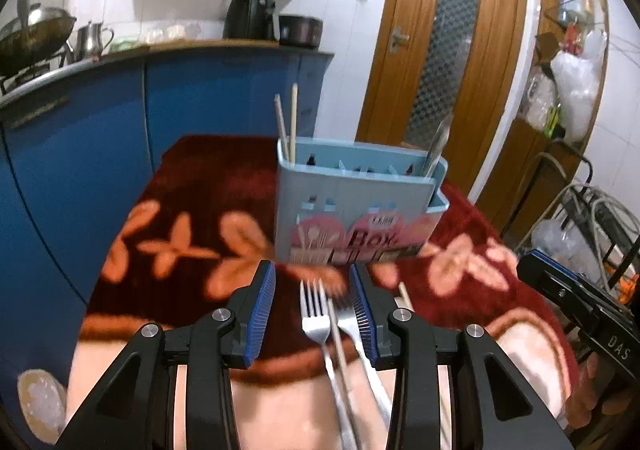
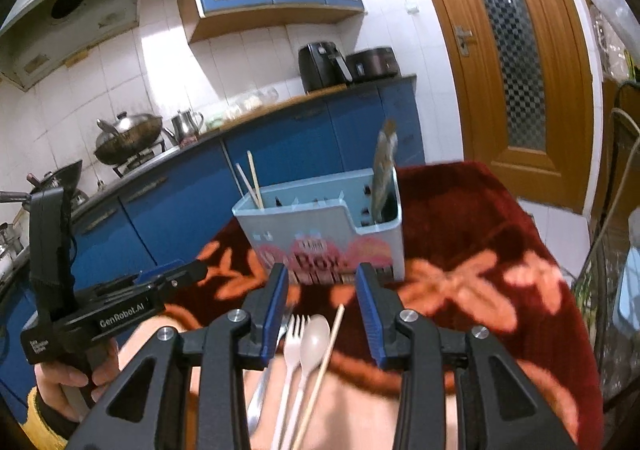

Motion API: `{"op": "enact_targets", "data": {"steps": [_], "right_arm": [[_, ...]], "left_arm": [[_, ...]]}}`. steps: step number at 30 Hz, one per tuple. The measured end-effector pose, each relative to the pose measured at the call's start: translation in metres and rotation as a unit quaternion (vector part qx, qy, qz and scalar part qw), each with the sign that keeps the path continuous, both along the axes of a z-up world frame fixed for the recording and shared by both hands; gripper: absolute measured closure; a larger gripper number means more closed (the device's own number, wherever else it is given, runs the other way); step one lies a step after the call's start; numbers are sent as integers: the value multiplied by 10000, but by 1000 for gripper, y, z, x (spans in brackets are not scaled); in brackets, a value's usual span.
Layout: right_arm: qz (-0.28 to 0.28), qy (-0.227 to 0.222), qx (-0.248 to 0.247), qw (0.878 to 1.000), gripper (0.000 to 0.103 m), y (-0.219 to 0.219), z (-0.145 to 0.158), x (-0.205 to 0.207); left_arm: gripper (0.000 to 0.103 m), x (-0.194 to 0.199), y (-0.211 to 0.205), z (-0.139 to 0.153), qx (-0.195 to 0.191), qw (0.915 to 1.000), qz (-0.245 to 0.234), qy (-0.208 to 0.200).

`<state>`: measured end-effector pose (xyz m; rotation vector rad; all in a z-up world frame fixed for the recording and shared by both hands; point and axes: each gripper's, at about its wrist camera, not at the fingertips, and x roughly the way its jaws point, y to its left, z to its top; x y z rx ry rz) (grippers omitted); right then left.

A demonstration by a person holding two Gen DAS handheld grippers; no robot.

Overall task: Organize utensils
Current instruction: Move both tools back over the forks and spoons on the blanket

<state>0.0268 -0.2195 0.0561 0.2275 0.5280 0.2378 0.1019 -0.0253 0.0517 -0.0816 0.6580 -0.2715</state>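
Note:
A light blue utensil box [image 1: 352, 205] stands on the red flowered tablecloth [image 1: 192, 185], with two wooden chopsticks [image 1: 288, 125] in its left slot and a metal utensil [image 1: 438, 145] in its right slot. My left gripper [image 1: 314, 278] is open above a metal fork [image 1: 314, 314] and a metal chopstick [image 1: 340, 342] lying on the cloth. My right gripper [image 2: 322, 278] is open above a white plastic fork [image 2: 294, 334], a white plastic spoon [image 2: 314, 338] and a wooden chopstick [image 2: 328, 354]. The box also shows in the right wrist view [image 2: 320, 226].
Blue kitchen cabinets [image 1: 100, 153] with a counter holding a wok [image 1: 32, 33] and appliances run along the left. A wooden door [image 1: 440, 61] stands behind the table. Shelves and cables [image 1: 580, 209] crowd the right side.

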Motion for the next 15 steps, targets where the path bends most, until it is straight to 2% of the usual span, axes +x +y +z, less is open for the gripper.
{"op": "enact_targets", "data": {"steps": [6,15], "right_arm": [[-95,408,103,9991,65,-10,-24,-2],[-281,755,337,9962,64,-30,-46,-3]], "left_arm": [[63,6,-1,-23,204,9986,43,493],[63,19,-3,-51,305,9931,38,1132]]}}
